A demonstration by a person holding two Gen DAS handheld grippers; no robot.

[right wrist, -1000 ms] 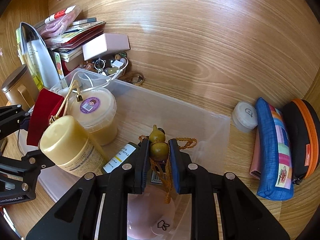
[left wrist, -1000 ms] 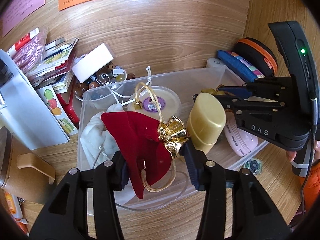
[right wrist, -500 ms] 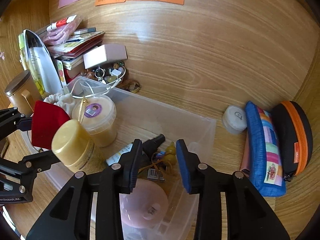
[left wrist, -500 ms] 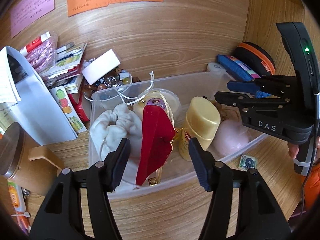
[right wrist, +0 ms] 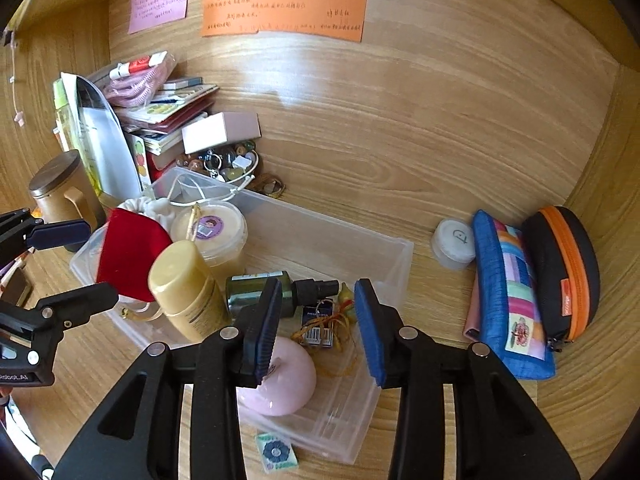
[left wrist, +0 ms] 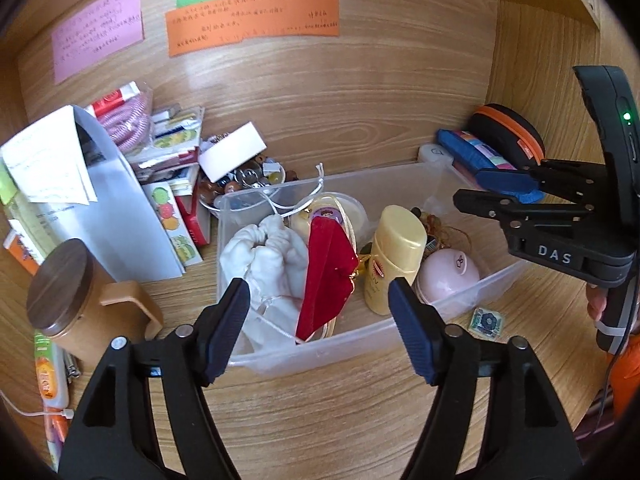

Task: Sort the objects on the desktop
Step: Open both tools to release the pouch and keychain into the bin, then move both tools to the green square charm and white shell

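Left tool (left wrist: 318, 306): released, empty; red pouch (left wrist: 326, 270) in clear bin (left wrist: 360, 346) between its fingers. Right tool (right wrist: 316, 326): released, above gourd charm (right wrist: 346, 300), frame centre.

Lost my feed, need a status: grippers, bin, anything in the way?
Left gripper open, empty. Right gripper open, empty. Red pouch and gourd charm lying in clear bin. Nothing in the way.
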